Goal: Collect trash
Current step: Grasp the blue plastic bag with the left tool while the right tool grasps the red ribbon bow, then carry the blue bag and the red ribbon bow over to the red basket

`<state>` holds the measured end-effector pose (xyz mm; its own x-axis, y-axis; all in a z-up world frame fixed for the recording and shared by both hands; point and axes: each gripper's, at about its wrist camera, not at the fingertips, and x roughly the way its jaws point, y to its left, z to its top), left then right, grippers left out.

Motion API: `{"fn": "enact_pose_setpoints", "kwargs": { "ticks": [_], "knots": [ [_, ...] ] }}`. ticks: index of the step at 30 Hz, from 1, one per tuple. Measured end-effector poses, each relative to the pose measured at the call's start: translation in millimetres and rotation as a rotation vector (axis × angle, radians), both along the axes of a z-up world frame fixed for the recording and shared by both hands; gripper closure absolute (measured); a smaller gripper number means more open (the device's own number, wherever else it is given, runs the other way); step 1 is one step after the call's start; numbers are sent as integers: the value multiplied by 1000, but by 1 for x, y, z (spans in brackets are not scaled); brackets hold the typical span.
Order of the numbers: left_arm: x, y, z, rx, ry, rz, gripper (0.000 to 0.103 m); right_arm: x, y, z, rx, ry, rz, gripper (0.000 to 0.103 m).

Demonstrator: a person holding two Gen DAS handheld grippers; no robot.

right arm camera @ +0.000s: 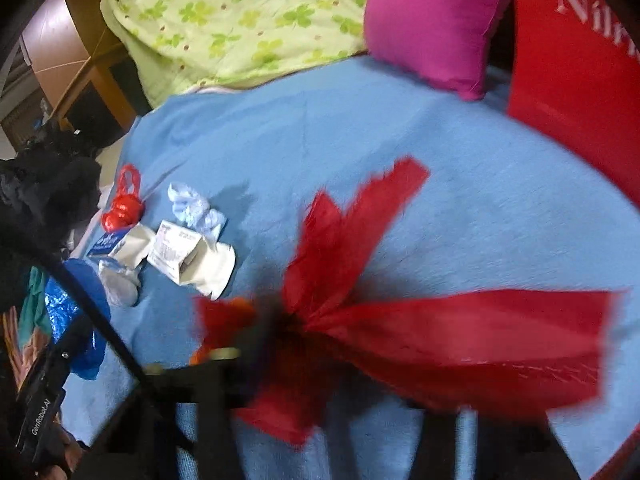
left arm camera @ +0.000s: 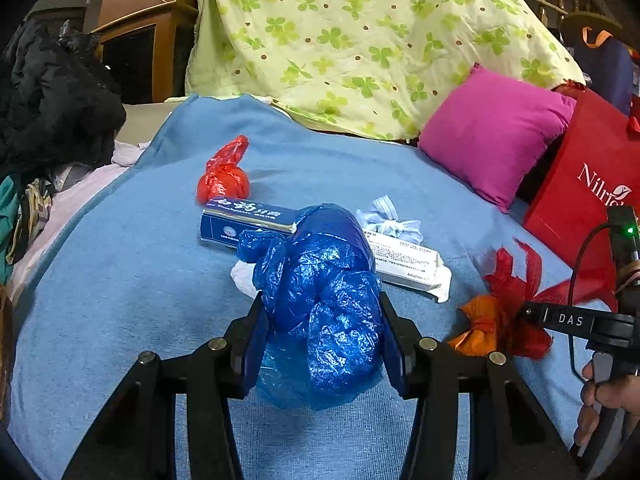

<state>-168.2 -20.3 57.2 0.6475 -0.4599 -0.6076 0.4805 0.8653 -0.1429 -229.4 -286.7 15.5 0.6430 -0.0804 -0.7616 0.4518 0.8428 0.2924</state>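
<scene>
Your left gripper (left arm camera: 322, 336) is clamped on a crumpled blue plastic bag (left arm camera: 324, 300), both fingers pressed into its sides, the bag bulging up between them over the blue blanket (left arm camera: 120, 280). Just beyond its tips lie a dark blue toothpaste box (left arm camera: 244, 220) and a white carton (left arm camera: 408, 264), with a pale crumpled wrapper (left arm camera: 390, 220) behind the carton and a knotted red plastic bag (left arm camera: 224, 176) farther ahead, slightly to the left. Off to its right, your right gripper (left arm camera: 528, 312) meets a red plastic bag (left arm camera: 516, 292) that has an orange bundle (left arm camera: 480, 328) tied to it. In the right wrist view that red bag (right arm camera: 400, 320) fills the space ahead of the tips, blurred by motion and hiding the fingers, so you cannot tell how far they are closed. Beyond the right gripper stand a pink cushion (right arm camera: 436, 20) and a red paper bag (right arm camera: 580, 60).
</scene>
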Motion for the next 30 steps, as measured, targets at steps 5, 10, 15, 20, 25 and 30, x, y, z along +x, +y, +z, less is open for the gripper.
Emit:
{"fn": "enact_pose_setpoints", "kwargs": {
  "ticks": [5,10,15,20,25,30],
  "knots": [
    [-2,-1,0,8,-14,4,51,-20,0,15,13,-65,-28,70],
    [-13,-3,3,33,-58,-4,51,-52,-1,46,-11,-134,-75,70],
    [-25,-10,13,42,-69,-33,51,-104,0,75,-37,-211,-136,70],
    [-50,-28,34,26,-81,-100,51,-154,-5,92,-41,-272,-201,70],
    [-78,-59,59,8,-94,-204,51,-203,-12,107,-61,-328,-262,70],
    [-111,-99,84,-27,-100,-322,51,-259,-27,121,-92,-370,-347,70]
  ]
}}
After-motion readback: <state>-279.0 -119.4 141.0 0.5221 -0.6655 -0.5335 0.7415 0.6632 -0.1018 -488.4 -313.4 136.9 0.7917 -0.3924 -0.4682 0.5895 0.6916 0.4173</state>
